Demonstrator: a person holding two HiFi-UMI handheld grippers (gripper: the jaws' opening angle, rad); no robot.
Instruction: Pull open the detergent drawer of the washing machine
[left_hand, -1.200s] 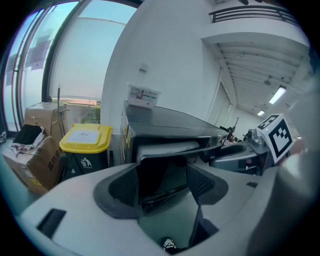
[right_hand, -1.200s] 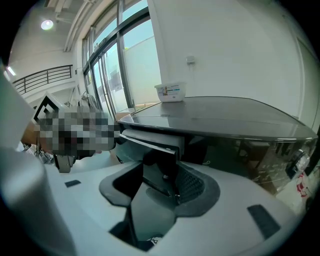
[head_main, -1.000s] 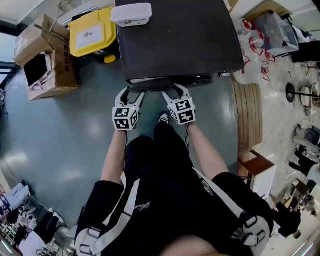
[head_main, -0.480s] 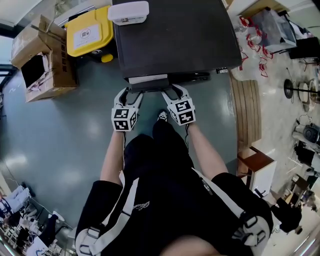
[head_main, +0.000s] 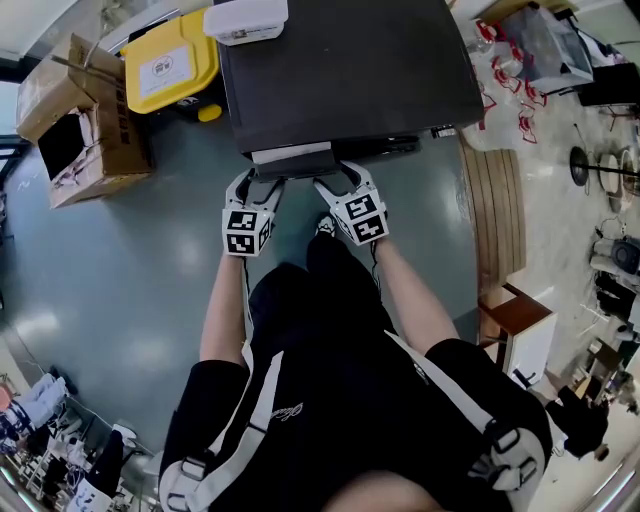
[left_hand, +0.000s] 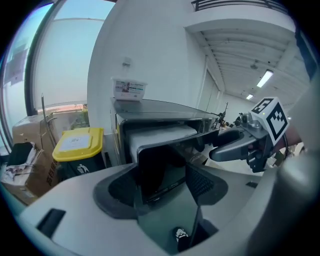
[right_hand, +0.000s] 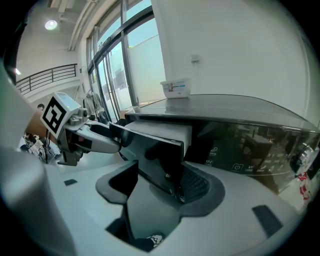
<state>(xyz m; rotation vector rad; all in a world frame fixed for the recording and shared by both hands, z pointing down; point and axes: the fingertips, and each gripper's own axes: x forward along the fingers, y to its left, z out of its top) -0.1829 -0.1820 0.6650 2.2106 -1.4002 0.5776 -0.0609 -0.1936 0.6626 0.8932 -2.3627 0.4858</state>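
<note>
Right now the drawer (head_main: 292, 158) sticks partway out of the washer (head_main: 350, 70), at the top left of its front, w/ the white tray body showing behind the dark front panel. L tongs (head_main: 258, 183) are clamped on the panel's left end, one jaw on the face and the other behind the edge. R tongs (head_main: 340, 180) sit at the right end, jaws apart and just been opening. The panel's right edge is between them, up against the right pad (right_hand: 194, 185), while the other jaw stands clear of the face.

White box (head_main: 250, 20) sits on the washer's top, far-left corner. Yellow bin (head_main: 170, 62) is on the floor (head_main: 120, 260) just left of the washer, w/ a cardboard box (head_main: 75, 115) left of that. Person stands close in front of the washer, in black.
</note>
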